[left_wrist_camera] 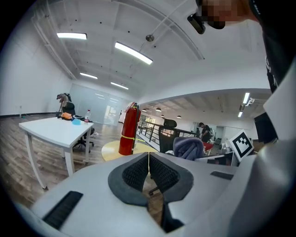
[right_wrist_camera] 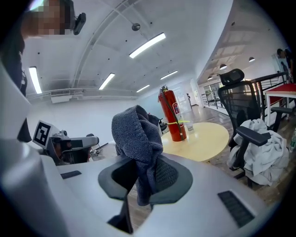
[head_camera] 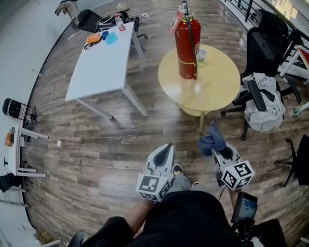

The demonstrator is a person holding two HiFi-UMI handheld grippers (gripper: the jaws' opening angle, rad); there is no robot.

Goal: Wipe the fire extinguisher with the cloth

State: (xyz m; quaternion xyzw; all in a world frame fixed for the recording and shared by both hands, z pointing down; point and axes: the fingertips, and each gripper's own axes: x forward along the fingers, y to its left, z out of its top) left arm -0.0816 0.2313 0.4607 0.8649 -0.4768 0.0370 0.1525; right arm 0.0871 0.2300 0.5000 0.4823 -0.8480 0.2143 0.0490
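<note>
A red fire extinguisher (head_camera: 187, 46) with a black hose and a yellow band stands upright on the round yellow table (head_camera: 219, 82); it also shows in the left gripper view (left_wrist_camera: 129, 129) and the right gripper view (right_wrist_camera: 171, 115). My right gripper (head_camera: 213, 143) is shut on a dark blue-grey cloth (head_camera: 212, 138), which bunches above the jaws (right_wrist_camera: 138, 139). It hovers over the floor, short of the table. My left gripper (head_camera: 169, 147) is shut with nothing in it, its pads (left_wrist_camera: 138, 173) pressed together, low and left of the right one.
A white rectangular table (head_camera: 101, 60) with small items stands at the left. Black office chairs (head_camera: 263, 53) sit right of the round table, one draped with light clothing (head_camera: 265, 103). A small cup (head_camera: 201, 55) stands by the extinguisher. A railing (head_camera: 246, 9) runs along the back.
</note>
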